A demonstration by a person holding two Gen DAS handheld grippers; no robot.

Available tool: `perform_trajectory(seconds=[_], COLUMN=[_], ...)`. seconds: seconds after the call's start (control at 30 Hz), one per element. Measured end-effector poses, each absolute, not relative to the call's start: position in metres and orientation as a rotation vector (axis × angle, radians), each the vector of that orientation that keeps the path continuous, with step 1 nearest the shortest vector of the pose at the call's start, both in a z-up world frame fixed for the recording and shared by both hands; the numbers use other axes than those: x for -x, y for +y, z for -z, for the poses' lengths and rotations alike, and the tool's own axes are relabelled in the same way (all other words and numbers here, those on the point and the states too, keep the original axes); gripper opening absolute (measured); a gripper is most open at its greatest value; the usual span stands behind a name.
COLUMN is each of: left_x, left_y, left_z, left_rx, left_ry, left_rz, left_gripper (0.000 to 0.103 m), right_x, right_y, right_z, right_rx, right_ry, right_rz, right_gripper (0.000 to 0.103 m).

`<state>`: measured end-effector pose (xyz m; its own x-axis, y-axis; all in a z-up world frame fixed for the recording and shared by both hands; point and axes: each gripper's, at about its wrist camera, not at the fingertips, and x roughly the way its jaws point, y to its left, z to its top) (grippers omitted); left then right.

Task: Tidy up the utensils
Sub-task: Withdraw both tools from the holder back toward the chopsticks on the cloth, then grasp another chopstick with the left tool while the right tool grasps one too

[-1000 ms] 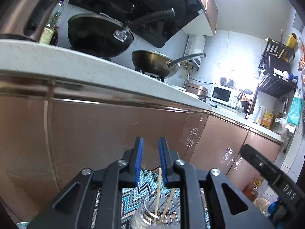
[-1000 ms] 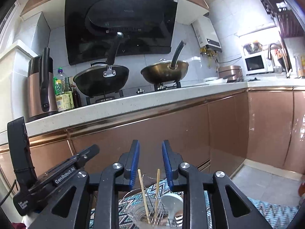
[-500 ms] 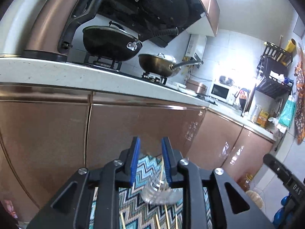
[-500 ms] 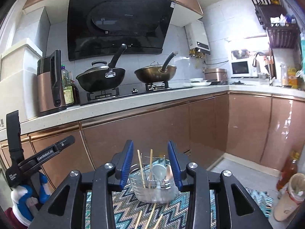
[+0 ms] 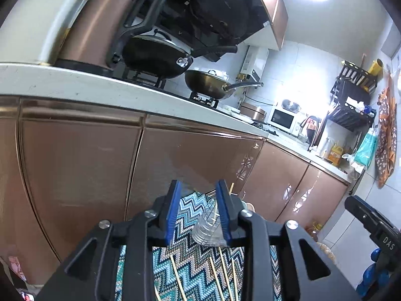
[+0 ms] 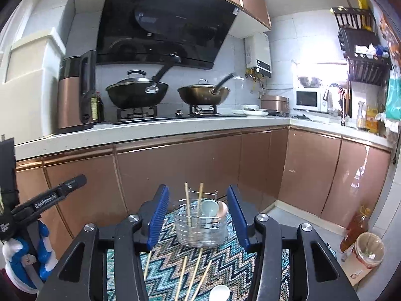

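Left tongs (image 5: pixel 198 210) and right tongs (image 6: pixel 198 217): blue ribbed pads, both spreading, nothing pinched. Loose bamboo chopsticks (image 6: pixel 194 279) and a white spoon (image 6: pixel 220 293) lie on the knitted zigzag cloth (image 6: pixel 260 258). Beyond, a clear ribbed holder (image 6: pixel 200 229) stands upright with two chopsticks and spoons

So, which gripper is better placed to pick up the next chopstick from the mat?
The right gripper, probably. Its jaws are opening with nothing between them, and the loose chopsticks lie on the mat centred just below it, in front of the basket. The left gripper sits further to one side.
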<state>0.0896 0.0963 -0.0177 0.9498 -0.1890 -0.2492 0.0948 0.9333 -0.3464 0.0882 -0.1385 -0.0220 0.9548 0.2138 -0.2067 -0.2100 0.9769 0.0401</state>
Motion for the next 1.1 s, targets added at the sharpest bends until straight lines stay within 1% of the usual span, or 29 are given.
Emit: perform_trajectory(seconds=[0.1,0.23,0.33,0.43,0.5,0.67,0.93,1.1], left_x=[-0.086,-0.080,-0.077,-0.076,-0.076,-0.080,-0.103,-0.133], left_y=[0.102,0.107,0.106,0.103,0.098,0.085,0.065,0.059], left_z=[0.017,0.011,0.005,0.000,-0.004,-0.009,0.004,0.032], left_rx=[0.343,0.336,0.328,0.327,0.318,0.295,0.280,0.275], left_ry=[0.289,0.286,0.282,0.289,0.291,0.309,0.375,0.503], left_rz=[0.145,0.137,0.131,0.135,0.137,0.148,0.171,0.186], left_gripper=[0.028,0.028,0.028,0.028,0.028,0.030,0.031,0.031], right_x=[-0.082,-0.075,-0.069,-0.064,-0.061,-0.060,-0.080,-0.103], right_y=[-0.129,-0.125,-0.127,-0.130,-0.134,-0.144,-0.155,-0.171], right_z=[0.018,0.014,0.011,0.006,0.004,0.006,0.023,0.043], right_rx=[-0.006,-0.013,-0.023,-0.035,-0.046,-0.064,-0.064,-0.106], right_ry=[0.200,0.194,0.182,0.162,0.153,0.155,0.223,0.298], right_rz=[-0.231,-0.251,-0.258,-0.259,-0.261,-0.266,-0.300,-0.311], right_gripper=[0.052,0.053,0.057,0.063,0.070,0.075,0.076,0.075])
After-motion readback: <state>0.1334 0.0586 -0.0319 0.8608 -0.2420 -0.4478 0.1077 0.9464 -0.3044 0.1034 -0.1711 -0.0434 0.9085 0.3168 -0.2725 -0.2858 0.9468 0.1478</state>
